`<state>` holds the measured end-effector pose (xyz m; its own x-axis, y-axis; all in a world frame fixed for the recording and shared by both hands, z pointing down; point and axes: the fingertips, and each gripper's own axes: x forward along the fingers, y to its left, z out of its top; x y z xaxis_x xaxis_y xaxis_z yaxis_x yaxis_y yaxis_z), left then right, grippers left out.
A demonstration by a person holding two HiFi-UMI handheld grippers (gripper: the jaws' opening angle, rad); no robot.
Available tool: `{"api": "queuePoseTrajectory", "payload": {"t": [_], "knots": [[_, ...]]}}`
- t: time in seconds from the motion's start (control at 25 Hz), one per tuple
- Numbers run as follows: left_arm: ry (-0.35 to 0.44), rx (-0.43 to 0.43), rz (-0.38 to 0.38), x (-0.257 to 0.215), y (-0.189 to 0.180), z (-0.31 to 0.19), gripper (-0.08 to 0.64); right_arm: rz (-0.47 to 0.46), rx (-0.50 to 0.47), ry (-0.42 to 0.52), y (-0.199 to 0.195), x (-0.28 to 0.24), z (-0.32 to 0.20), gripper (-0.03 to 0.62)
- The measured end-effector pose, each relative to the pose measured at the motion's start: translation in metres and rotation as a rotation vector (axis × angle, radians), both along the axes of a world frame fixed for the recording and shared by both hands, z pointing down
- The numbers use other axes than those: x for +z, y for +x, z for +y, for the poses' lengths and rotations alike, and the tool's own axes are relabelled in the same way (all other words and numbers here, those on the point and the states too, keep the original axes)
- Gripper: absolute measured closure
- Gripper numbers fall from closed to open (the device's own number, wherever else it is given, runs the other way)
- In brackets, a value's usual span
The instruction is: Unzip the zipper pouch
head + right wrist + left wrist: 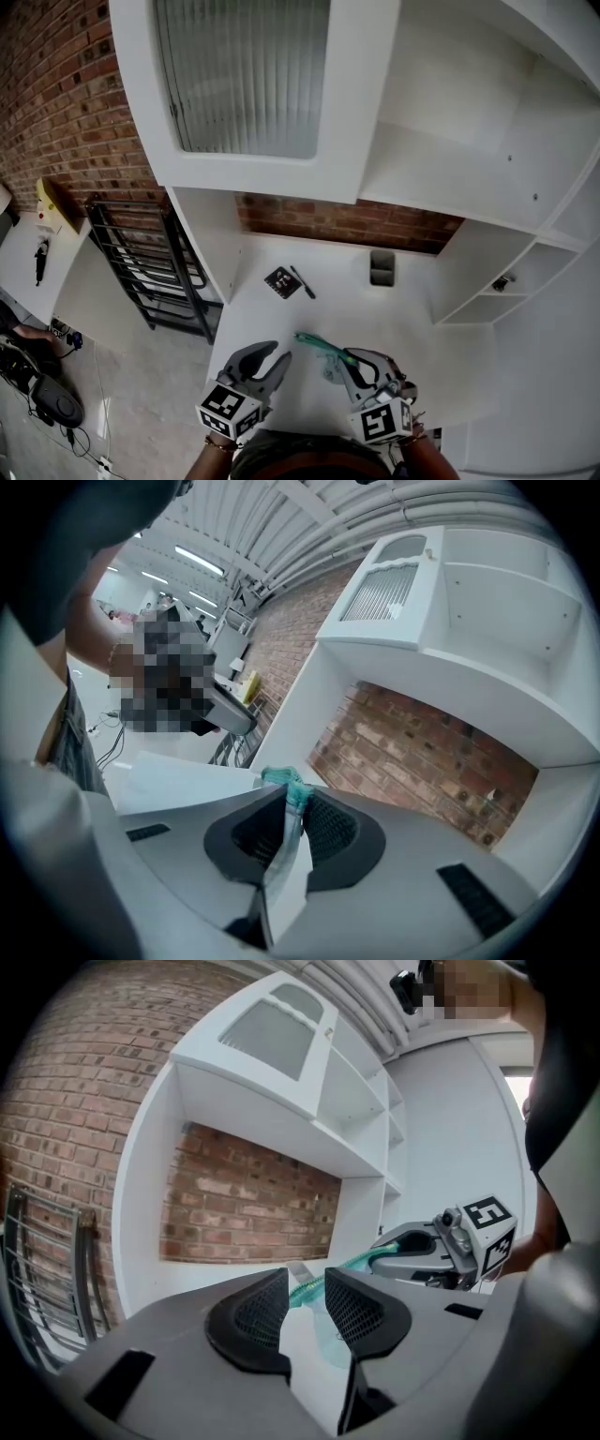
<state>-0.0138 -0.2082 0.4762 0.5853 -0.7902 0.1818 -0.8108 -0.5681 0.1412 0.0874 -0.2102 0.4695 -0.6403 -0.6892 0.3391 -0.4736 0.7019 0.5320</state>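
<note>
The zipper pouch (319,344) is clear plastic with a teal zipper and hangs above the white tabletop (412,319). My right gripper (349,361) is shut on one end of it. In the right gripper view the pouch's edge (284,855) runs between the pads, and the teal zipper end (286,782) sticks out past the right gripper (295,803). My left gripper (281,351) is just left of the pouch's free end. Its jaws stand a little apart with nothing between them (307,1283). The teal zipper (361,1262) lies just beyond its tips.
At the back of the tabletop lie a small black square thing (282,281), a black pen (302,281) and a grey cup (382,268). A black metal rack (150,272) stands to the left. White shelves and a ribbed-glass cabinet door (244,75) rise above.
</note>
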Motion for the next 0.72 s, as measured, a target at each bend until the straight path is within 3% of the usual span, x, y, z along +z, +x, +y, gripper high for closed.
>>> {"api": "queuePoseTrajectory", "payload": {"t": [0.2,0.4,0.72], "knots": [[0.062,0.015,0.035,-0.01,-0.004,0.009,0.48,-0.028,-0.004,-0.014,-0.008,0.002,-0.016,0.557],[0.054,-0.051,0.055,-0.01,-0.023,0.011,0.522,-0.048,0.0,-0.046,-0.016,0.013,-0.036,0.557],[0.041,-0.11,0.019,0.001,-0.045,0.024,0.54,-0.082,-0.005,-0.119,-0.028,0.039,-0.06,0.557]]}}
